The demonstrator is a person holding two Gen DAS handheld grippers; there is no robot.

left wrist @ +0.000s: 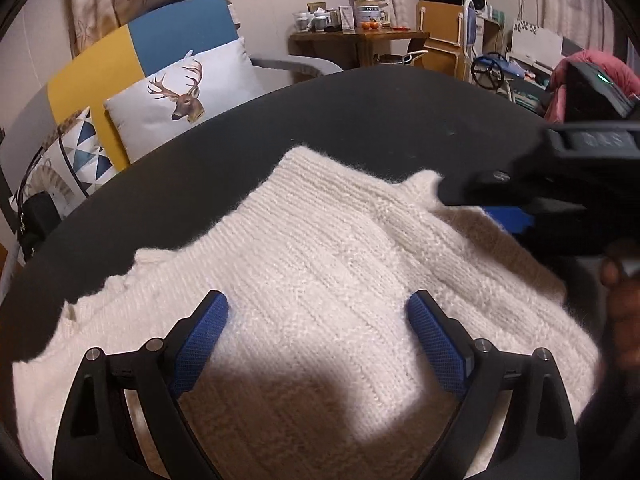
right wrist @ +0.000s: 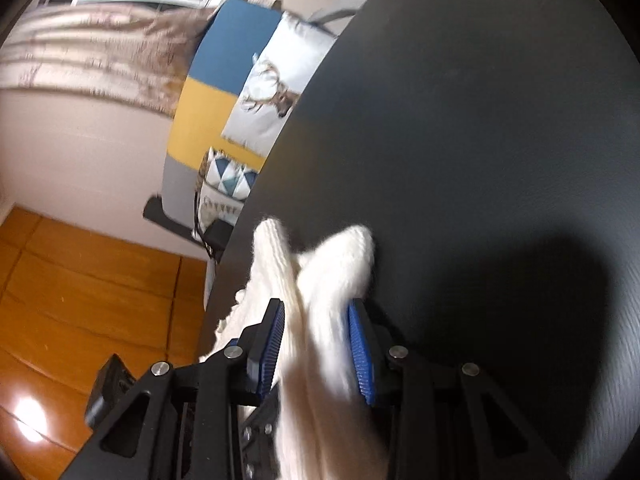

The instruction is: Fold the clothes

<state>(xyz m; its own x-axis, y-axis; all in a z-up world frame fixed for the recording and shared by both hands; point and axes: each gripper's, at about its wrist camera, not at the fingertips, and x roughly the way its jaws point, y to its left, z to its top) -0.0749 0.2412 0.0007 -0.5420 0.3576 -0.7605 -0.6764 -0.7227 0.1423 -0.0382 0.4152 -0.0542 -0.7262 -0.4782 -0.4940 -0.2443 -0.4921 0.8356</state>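
Sweater (left wrist: 320, 280), cream knit, lies spread on the dark round counter (left wrist: 360, 120), covering its near part. Left wrist view: left gripper (left wrist: 318, 332) hovers over the knit with its blue-padded fingers (left wrist: 202, 344) wide apart, nothing between them, no grip. At the right edge the right gripper (left wrist: 500, 200) comes in blurred, its tip at a raised corner of the sweater; part of a hand (left wrist: 620, 320) shows below it. Behind the counter: a blue-and-yellow chair with a deer cushion (left wrist: 180, 92), a wooden side table (left wrist: 360, 40) with jars and cups.

Right wrist view: camera is rolled, counter (right wrist: 480, 120) fills the right side, wood floor (right wrist: 80, 280) the left. Right gripper (right wrist: 316, 344) has a bunched fold of the sweater (right wrist: 320, 280) between its fingers (right wrist: 360, 356); both blue pads press the knit, about half closed, holding it. Two knit points stick up past the fingertips. Picture is motion-blurred. Deer cushion (right wrist: 276, 92) shows beyond the counter edge.
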